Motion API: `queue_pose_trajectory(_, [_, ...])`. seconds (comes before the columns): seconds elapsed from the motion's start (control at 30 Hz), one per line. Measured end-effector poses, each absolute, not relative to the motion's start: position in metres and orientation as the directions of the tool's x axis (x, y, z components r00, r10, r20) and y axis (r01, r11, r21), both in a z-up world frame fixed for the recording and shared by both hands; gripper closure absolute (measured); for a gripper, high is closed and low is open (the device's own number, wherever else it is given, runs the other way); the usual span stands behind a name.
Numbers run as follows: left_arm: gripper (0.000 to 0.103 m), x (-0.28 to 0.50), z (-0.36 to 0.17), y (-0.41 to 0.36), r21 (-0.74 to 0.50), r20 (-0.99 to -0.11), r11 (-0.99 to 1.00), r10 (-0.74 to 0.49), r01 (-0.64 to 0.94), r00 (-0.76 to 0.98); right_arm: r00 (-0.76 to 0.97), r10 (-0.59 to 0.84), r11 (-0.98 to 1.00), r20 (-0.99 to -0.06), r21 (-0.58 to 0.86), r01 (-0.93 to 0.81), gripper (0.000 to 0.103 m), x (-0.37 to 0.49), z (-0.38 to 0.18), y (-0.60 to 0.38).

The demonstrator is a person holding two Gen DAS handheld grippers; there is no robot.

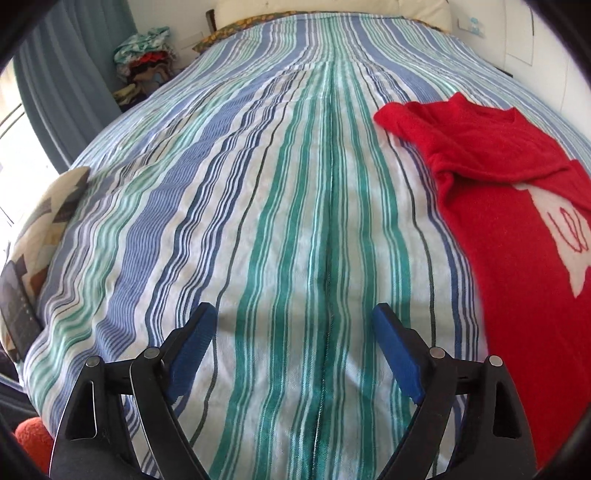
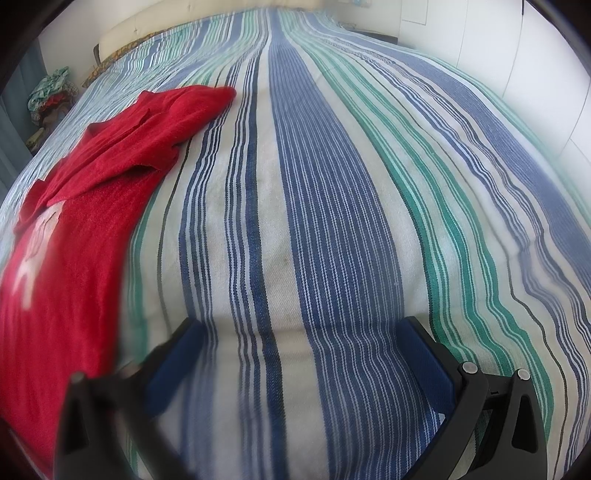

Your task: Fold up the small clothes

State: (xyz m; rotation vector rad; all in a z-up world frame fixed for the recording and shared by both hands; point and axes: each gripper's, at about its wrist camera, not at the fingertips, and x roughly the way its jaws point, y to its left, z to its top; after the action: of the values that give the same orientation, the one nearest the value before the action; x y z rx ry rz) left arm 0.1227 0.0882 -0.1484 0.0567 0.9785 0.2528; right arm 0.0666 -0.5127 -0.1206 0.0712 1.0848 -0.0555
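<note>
The red knitted sweater with a white motif [image 1: 491, 206] lay lengthwise, near to far, on the striped bed [image 1: 258, 206] between the left gripper [image 1: 295, 332] and right gripper [image 2: 306, 343], both jaws wide open and empty.

We are in a home bedroom: a bed under a striped bedspread [image 1: 280, 206], pillows [image 1: 332, 9] at the far end, a curtain [image 1: 70, 74] on the left, and a clothes pile [image 1: 146, 55] far left.
</note>
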Motion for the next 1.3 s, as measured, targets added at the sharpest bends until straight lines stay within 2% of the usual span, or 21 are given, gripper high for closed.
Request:
queue_pose_trajectory(0.2, [0.006,0.125,-0.158,0.094,0.140,-0.820,0.972,0.222,-0.191,0.528,0.483,-0.030,0.997,-0.875,0.011,0.083,0.000,0.064,-0.122,-0.510])
queue_pose_trajectory(0.33, [0.000,0.126,-0.166,0.110,0.044,-0.841,0.975,0.155,-0.220,0.518,0.458,-0.018,0.997,-0.889,0.019,0.077,0.000,0.068,-0.117,-0.510])
queue_pose_trajectory(0.4, [0.000,0.125,-0.168,0.114,0.002,-0.843,0.974,0.123,-0.226,0.524,0.405,0.025,0.997,-0.914,0.053,0.057,0.012,0.079,-0.102,-0.515])
queue_pose_trajectory(0.43, [0.000,0.126,-0.168,0.114,0.002,-0.841,0.974,0.123,-0.225,0.526,0.393,0.051,0.995,-0.918,0.080,0.056,0.026,0.087,-0.089,-0.516])
queue_pose_trajectory(0.53, [0.000,0.127,-0.169,0.108,0.028,-0.836,0.974,0.145,-0.223,0.530,0.407,0.239,0.962,-0.882,0.272,0.025,0.028,0.114,-0.035,-0.501])
queue_pose_trajectory(0.63, [0.000,0.127,-0.169,0.108,0.027,-0.832,0.974,0.147,-0.225,0.535,0.363,0.527,0.828,-0.768,0.560,-0.015,0.029,0.151,0.000,-0.461])
queue_pose_trajectory(0.7, [0.000,0.125,-0.169,0.110,0.021,-0.830,0.974,0.142,-0.225,0.540,0.331,0.632,0.747,-0.701,0.664,-0.020,0.030,0.178,0.000,-0.429])
queue_pose_trajectory(0.73, [0.000,0.125,-0.169,0.110,0.018,-0.829,0.974,0.140,-0.224,0.542,0.319,0.646,0.735,-0.693,0.677,-0.017,0.033,0.193,-0.006,-0.414])
queue_pose_trajectory(0.77, [0.000,0.124,-0.169,0.110,0.016,-0.828,0.974,0.139,-0.224,0.544,0.305,0.645,0.737,-0.701,0.676,-0.004,0.039,0.208,-0.018,-0.402])
queue_pose_trajectory(0.87, [0.000,0.123,-0.168,0.111,0.013,-0.825,0.974,0.137,-0.224,0.549,0.287,0.611,0.736,-0.737,0.663,0.137,0.055,0.243,-0.071,-0.391])
queue_pose_trajectory(0.93, [0.000,0.122,-0.168,0.111,0.015,-0.824,0.974,0.139,-0.224,0.550,0.335,0.598,0.709,-0.728,0.675,0.204,0.061,0.256,-0.095,-0.399])
queue_pose_trajectory(1.0, [0.000,0.122,-0.168,0.111,0.015,-0.823,0.974,0.139,-0.224,0.550,0.390,0.618,0.653,-0.682,0.722,0.228,0.063,0.262,-0.108,-0.405])
queue_pose_trajectory(1.1, [0.000,0.123,-0.168,0.110,0.017,-0.823,0.974,0.142,-0.225,0.550,0.405,0.610,0.627,-0.681,0.727,0.279,0.064,0.268,-0.122,-0.405])
queue_pose_trajectory(1.13, [0.000,0.123,-0.168,0.110,0.018,-0.823,0.974,0.142,-0.225,0.550,0.407,0.601,0.628,-0.688,0.721,0.292,0.069,0.270,-0.126,-0.403])
queue_pose_trajectory(1.17, [0.000,0.122,-0.168,0.110,0.018,-0.822,0.974,0.143,-0.226,0.551,0.412,0.588,0.634,-0.696,0.713,0.299,0.080,0.271,-0.128,-0.403])
queue_pose_trajectory(1.23, [0.000,0.122,-0.167,0.110,0.017,-0.822,0.974,0.142,-0.226,0.551,0.442,0.549,0.654,-0.710,0.693,0.302,0.097,0.269,-0.125,-0.404])
queue_pose_trajectory(1.3, [0.000,0.122,-0.167,0.111,0.017,-0.822,0.974,0.142,-0.225,0.552,0.496,0.548,0.644,-0.673,0.718,0.263,0.097,0.259,-0.111,-0.406])
